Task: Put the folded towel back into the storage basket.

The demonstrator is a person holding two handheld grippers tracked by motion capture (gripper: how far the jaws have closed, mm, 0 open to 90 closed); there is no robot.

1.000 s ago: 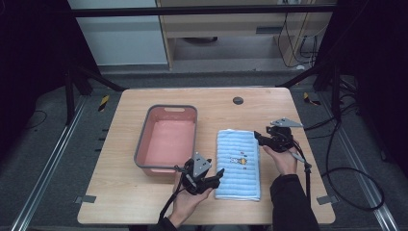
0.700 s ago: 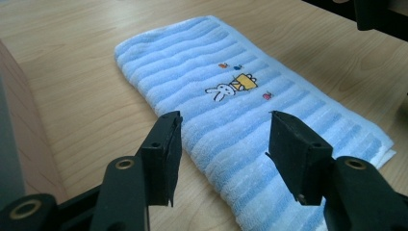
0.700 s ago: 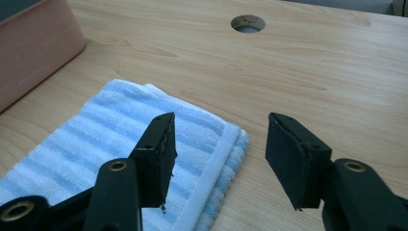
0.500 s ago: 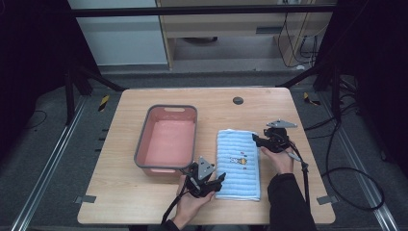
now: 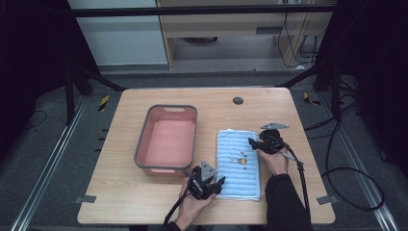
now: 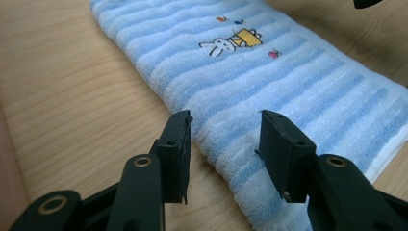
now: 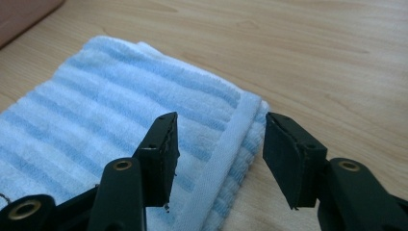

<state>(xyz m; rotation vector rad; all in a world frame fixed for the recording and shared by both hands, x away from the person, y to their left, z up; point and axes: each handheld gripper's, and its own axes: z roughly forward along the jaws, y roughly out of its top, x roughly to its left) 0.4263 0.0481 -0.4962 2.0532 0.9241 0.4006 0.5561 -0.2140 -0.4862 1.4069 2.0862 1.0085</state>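
Awaiting pickup: folded blue striped towel [image 5: 238, 163] lies flat on the table [image 5: 120, 197], just beside the pink basin [image 5: 167, 139]; nothing lifted yet. Left gripper [image 6: 223, 139] straddles the towel's near long edge, jaws apart and just closing, pads not yet pressing. Right gripper [image 7: 219, 144] straddles the far hemmed corner, jaws apart likewise, closing slightly.
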